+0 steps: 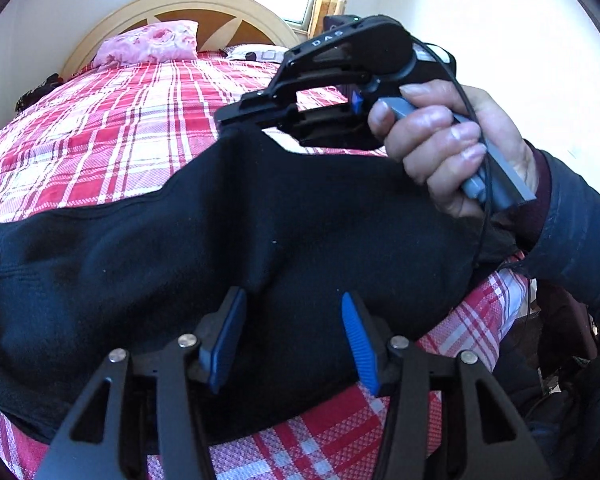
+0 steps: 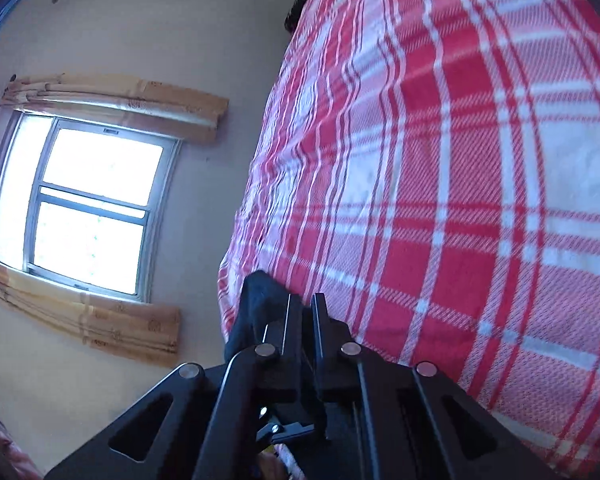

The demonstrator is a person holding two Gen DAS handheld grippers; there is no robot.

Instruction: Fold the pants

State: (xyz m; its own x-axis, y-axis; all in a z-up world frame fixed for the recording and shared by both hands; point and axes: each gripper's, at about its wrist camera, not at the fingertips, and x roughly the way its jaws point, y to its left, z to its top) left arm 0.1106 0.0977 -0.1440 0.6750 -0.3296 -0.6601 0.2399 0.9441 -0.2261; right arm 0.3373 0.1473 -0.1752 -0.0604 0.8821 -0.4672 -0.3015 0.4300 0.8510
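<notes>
My right tongs are clamped on an edge of the black pants, and a tuft of that dark cloth pokes out beside their closed tips in the right wrist view. My left tongs stand apart, the 2 blue pads hanging over the cloth with nothing pinched between them. The pants lie spread in a wide, rumpled sheet on the bed, right under and ahead of my left tongs. I see no tidy fold yet, so I judge the work is near its start: 1 edge is gripped, the other grip is still to take, and all the folding is left. The bed wears a red and white checked cover, with a pink pillow and a curved headboard far ahead of my left tongs, and a bright window with rolled blinds off to the side.
</notes>
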